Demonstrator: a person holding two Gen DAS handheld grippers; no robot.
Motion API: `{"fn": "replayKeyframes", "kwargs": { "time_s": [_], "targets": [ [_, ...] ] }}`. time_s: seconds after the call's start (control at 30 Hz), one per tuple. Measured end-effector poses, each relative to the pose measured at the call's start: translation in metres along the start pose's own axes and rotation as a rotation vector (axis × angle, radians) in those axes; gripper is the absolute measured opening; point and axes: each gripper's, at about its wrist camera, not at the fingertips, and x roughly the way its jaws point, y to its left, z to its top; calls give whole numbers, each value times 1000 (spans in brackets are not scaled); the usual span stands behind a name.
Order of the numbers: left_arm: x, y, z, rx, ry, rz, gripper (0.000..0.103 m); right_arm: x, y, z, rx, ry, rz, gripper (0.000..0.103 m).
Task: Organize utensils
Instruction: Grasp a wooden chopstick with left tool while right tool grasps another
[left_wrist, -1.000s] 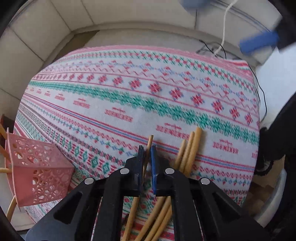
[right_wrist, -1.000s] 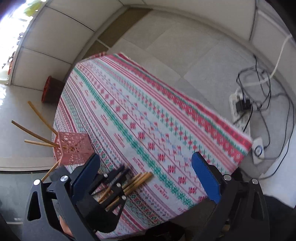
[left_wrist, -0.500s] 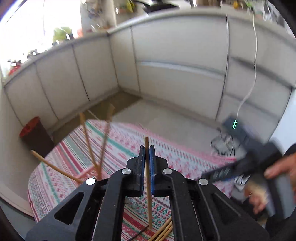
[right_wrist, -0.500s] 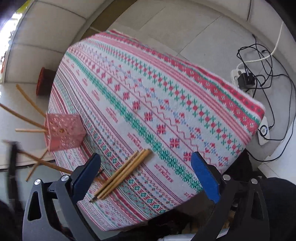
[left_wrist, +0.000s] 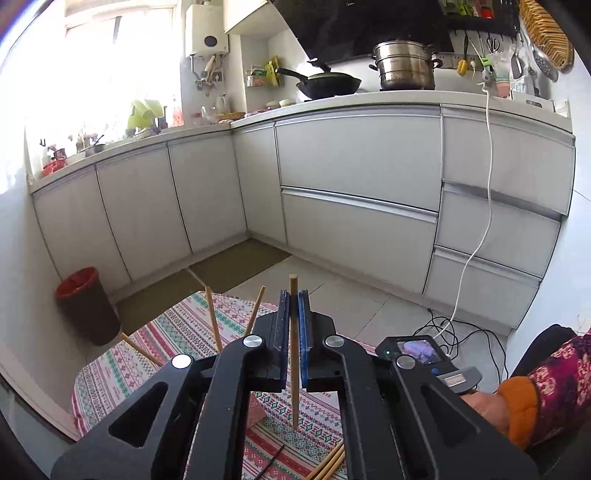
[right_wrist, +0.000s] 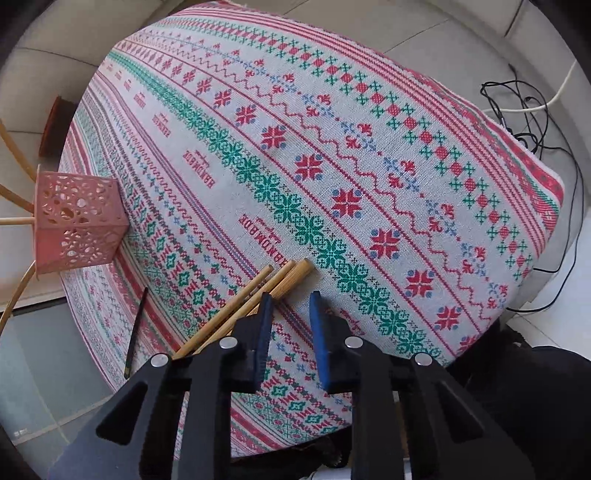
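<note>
Left wrist cam sits high, aimed nearly level at the kitchen cabinets (left_wrist: 354, 206). Right wrist cam looks steeply down, close over the tablecloth (right_wrist: 295, 155). Both catch the loose chopsticks (right_wrist: 243, 306).

Premises: a domestic kitchen. Ahead of the left claw (left_wrist: 294, 317), an L-shaped run of grey cabinets (left_wrist: 354, 206) carries a white surface (left_wrist: 369, 99). On it stand a black wok (left_wrist: 328, 84) and a steel steamer pot (left_wrist: 405, 66). A wall-mounted water heater (left_wrist: 207, 28) hangs above, ladles (left_wrist: 543, 59) to the right. A red-rimmed bin (left_wrist: 86, 306) sits on the tiled floor (left_wrist: 354, 295).
</note>
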Motion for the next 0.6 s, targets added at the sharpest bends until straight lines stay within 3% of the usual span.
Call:
{"fn": "replayKeyframes", "kwargs": {
  "time_s": [0.43,0.6],
  "targets": [
    [-8,1,3,4,-36,-6,4,1,2,18,109,19,113,26],
    [-6,0,2,4,-30,-8,4,4,15,16,53,12,54,25]
  ]
}}
